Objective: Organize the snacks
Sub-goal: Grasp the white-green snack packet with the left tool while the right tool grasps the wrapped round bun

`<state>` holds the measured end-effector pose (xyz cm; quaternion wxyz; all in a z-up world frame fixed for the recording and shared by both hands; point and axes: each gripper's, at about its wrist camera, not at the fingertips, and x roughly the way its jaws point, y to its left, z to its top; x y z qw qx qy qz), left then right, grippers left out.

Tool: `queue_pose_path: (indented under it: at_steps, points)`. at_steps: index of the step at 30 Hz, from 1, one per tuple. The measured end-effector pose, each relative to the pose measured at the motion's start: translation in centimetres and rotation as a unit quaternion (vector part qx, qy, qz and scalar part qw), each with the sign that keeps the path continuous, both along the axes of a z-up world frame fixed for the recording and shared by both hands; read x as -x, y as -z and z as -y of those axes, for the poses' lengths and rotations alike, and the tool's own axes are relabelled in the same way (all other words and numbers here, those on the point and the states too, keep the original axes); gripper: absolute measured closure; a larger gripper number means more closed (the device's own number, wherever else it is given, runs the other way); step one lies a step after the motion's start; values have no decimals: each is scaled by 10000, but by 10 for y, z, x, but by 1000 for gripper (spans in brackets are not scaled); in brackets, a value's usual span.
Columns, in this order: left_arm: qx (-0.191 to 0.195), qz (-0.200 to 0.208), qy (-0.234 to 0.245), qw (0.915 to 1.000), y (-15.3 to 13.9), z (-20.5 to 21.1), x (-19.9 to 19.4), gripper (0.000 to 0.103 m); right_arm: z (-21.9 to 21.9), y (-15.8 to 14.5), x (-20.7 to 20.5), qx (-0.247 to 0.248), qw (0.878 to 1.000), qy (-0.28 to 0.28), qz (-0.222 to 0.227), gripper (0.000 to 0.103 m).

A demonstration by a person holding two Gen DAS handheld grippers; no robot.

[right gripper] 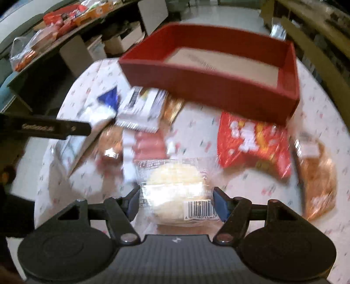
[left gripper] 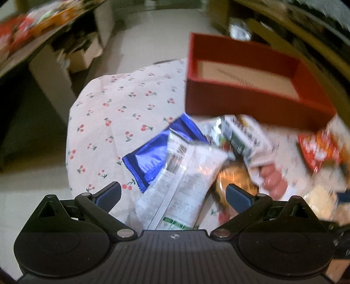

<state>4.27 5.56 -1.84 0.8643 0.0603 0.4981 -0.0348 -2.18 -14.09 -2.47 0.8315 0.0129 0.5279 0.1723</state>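
Observation:
A round table under a cherry-print cloth [left gripper: 122, 104] carries a pile of snacks. My left gripper [left gripper: 174, 196] is open; a white packet [left gripper: 186, 179] lies between its fingers untouched, on top of a blue foil packet [left gripper: 151, 157]. My right gripper [right gripper: 176, 204] is shut on a clear-wrapped pale bun [right gripper: 175, 187], one pad against each side of the wrapper. Beyond the pile stands a red box [right gripper: 207, 87] with a bare pale bottom, also in the left wrist view [left gripper: 251, 104]. A pack of sausages [right gripper: 148, 144] and a red snack bag [right gripper: 253, 144] lie between bun and box.
A brown bread bag [right gripper: 319, 179] lies at the table's right edge. A white printed packet [right gripper: 142, 109] leans by the box. Part of the left tool [right gripper: 54, 129] reaches in from the left. A desk with more snacks [right gripper: 65, 17] stands at back left, cardboard boxes [left gripper: 83, 54] under it.

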Motion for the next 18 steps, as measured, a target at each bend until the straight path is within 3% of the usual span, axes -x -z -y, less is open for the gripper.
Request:
queue_pose_path:
  at_steps: [6, 8, 10, 13, 18]
  points:
    - [-706, -31, 213, 9973, 25, 11, -10, 6, -10, 12, -4, 164, 9999, -31, 43, 22]
    - [-560, -99, 108, 9983, 28, 6, -14, 7, -12, 15, -4, 182, 9998, -37, 70, 18]
    - [-348, -170, 37, 9992, 26, 2, -15, 20, -12, 16, -4, 223, 9996, -46, 178, 11]
    - [-132, -247, -67, 9996, 25, -3, -13, 26, -13, 20, -8, 152, 9996, -104, 201, 1]
    - [12, -319, -90, 9994, 21, -3, -4, 39, -8, 22, -12, 55, 9997, 15, 223, 0]
